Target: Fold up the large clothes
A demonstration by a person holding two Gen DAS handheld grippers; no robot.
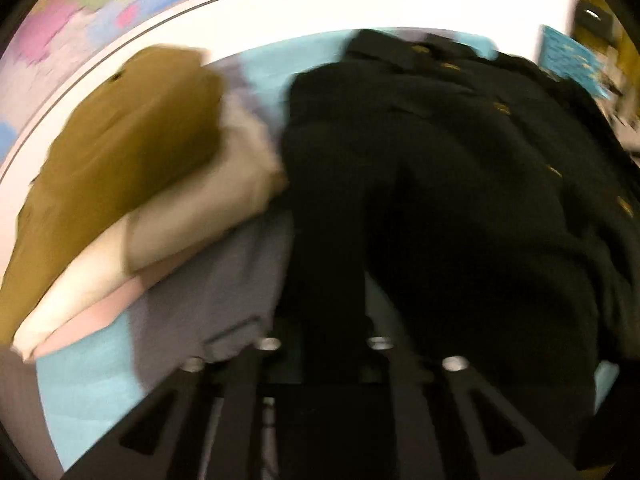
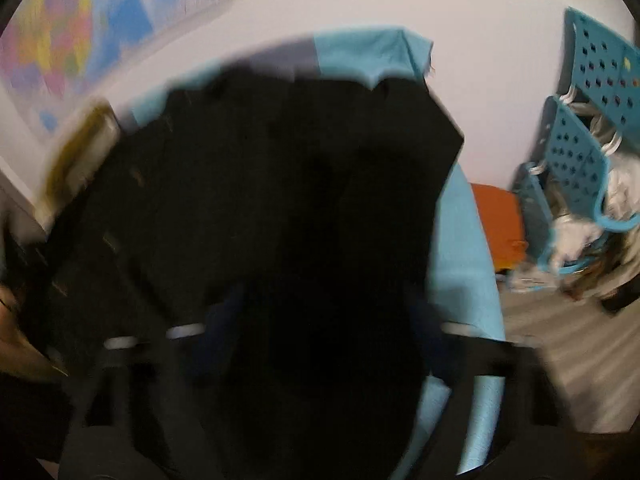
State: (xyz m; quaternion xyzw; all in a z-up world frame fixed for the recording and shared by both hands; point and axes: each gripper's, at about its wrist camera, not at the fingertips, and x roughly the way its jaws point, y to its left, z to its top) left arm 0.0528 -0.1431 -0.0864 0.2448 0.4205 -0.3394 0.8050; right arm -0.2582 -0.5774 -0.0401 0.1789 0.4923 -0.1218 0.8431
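A large black garment with small gold buttons lies on a light-blue covered table. It also fills the right wrist view, blurred. My left gripper is shut on a fold of the black cloth, which rises between its fingers. My right gripper sits low over the same garment; black cloth covers the space between its fingers, and blur hides how the jaws stand.
A stack of folded clothes, mustard on top, then cream, pink and grey, lies left of the black garment. A map poster hangs on the white wall. Teal perforated baskets with laundry and an orange item stand on the floor at right.
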